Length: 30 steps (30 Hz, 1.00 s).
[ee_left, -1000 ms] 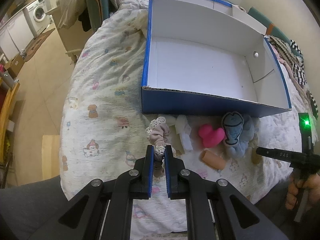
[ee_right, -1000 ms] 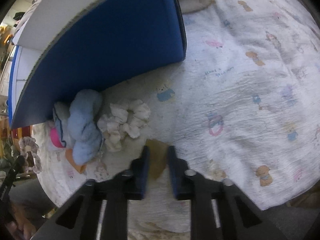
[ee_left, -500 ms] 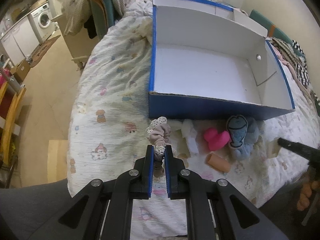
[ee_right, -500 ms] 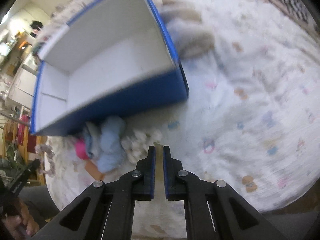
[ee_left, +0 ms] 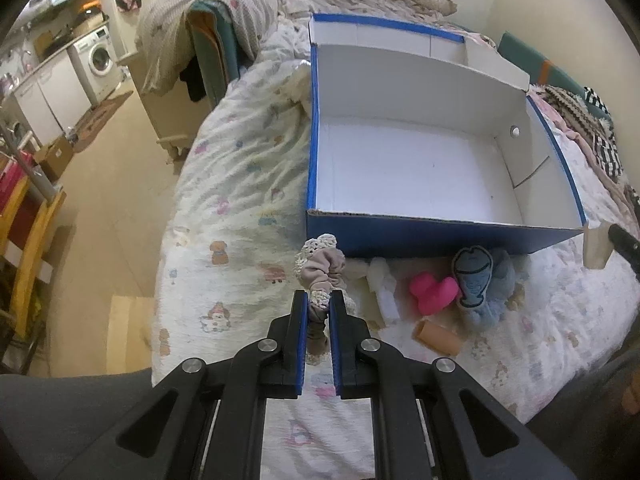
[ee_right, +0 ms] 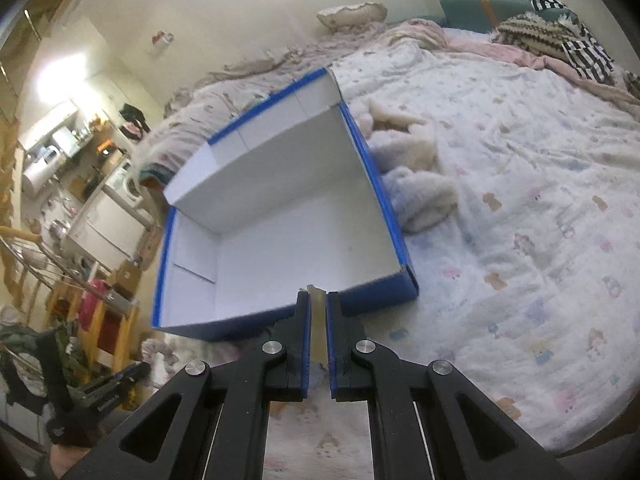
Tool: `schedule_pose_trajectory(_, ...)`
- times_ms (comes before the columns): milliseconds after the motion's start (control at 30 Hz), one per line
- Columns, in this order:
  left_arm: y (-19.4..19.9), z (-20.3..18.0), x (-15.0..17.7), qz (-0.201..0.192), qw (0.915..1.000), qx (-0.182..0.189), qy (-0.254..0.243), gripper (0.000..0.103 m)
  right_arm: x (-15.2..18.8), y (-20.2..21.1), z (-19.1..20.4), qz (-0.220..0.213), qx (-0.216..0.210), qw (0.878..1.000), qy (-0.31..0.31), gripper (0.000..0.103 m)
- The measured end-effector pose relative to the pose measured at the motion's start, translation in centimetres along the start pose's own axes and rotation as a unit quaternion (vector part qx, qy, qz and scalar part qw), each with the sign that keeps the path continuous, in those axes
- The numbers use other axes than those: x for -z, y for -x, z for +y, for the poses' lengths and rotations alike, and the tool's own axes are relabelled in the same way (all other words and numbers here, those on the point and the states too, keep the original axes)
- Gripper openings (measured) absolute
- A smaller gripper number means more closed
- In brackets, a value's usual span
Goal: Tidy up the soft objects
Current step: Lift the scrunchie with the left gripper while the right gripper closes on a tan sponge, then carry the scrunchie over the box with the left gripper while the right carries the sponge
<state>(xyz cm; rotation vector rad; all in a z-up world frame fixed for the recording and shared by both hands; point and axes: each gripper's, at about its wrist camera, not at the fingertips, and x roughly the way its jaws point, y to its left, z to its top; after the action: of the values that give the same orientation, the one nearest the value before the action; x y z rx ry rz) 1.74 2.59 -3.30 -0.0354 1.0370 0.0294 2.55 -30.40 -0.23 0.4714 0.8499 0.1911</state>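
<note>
Just past the right gripper (ee_right: 316, 308), the open blue box (ee_right: 384, 200) lies ahead and slightly left, its near wall directly under the tips. Its jaws are clenched on a small tan foam block (ee_right: 316, 300), which the left view shows beside the box's right near corner. The left gripper (ee_left: 319, 306) grips a mauve scrunchie (ee_left: 326, 266) whose length runs toward the same near wall. Both loads look 1 short forward reach from the box; the right hand seems nearer.

A mauve scrunchie (ee_left: 324, 268), pink duck (ee_left: 434, 294), blue plush (ee_left: 480, 276) and orange tube (ee_left: 438, 337) lie just before the empty blue box (ee_left: 440, 236).
</note>
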Motion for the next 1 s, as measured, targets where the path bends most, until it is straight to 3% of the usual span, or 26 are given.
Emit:
schedule_pose_trajectory(167, 1.8, 0.1, -0.8, -0.035, 0.9993, -0.009, 0.006, 0.009, -0.4, 1.1, 0.8, -0.023, -0.041, 0.999, -0.002, 0.008)
schedule_pose_trajectory(433, 4.2, -0.7, -2.8, -0.067, 0.9977, -0.01, 0.004, 0.009, -1.0, 0.4, 2.1, -0.02, -0.067, 0.998, 0.003, 0.008)
schedule_pose_trajectory(1000, 3.5, -4.8, -9.3, -0.086, 0.9955, 0.001, -0.039, 0.009, -3.9, -3.5, 4.6, -0.004, -0.057, 0.996, 0.063, 0.008)
